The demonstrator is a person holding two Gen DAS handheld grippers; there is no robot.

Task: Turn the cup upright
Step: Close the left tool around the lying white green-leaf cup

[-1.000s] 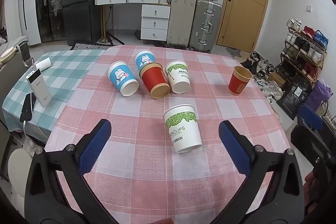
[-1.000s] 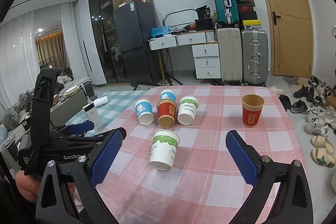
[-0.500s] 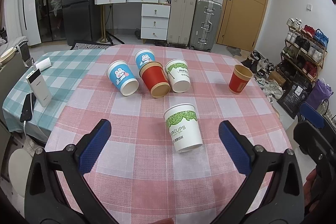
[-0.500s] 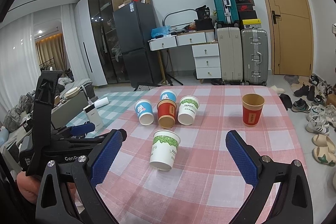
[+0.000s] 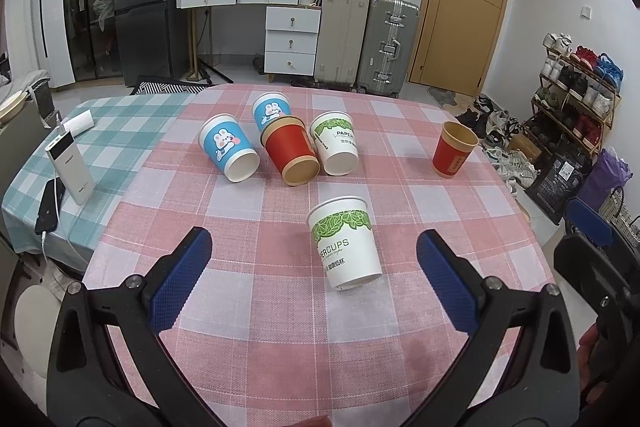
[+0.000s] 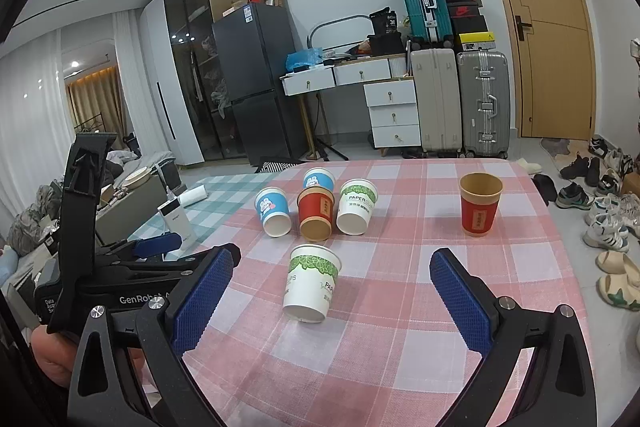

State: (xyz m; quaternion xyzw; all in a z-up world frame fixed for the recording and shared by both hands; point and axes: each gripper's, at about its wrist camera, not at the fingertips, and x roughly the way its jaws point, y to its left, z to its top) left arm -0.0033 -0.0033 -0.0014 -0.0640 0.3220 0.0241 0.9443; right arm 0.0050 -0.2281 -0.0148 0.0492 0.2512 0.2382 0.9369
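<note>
A white paper cup with green leaves [image 5: 345,242] stands upside down on the pink checked table [image 5: 240,211], nearest to me; it also shows in the right wrist view [image 6: 310,281]. Behind it, two blue rabbit cups [image 5: 228,149], a red cup [image 5: 291,155] and a second white cup [image 5: 335,143] stand upside down in a cluster. A red cup [image 5: 454,155] stands upright at the far right. My left gripper [image 5: 314,275] is open, empty, just short of the near white cup. My right gripper [image 6: 332,297] is open and empty, in front of the same cup.
A white power bank [image 5: 70,167], a black phone [image 5: 50,205] and a white roll [image 5: 78,123] lie on the green checked cloth at the left. The table's right edge drops to a floor with shoes [image 6: 604,223]. The left gripper's body [image 6: 120,267] shows at the left of the right wrist view.
</note>
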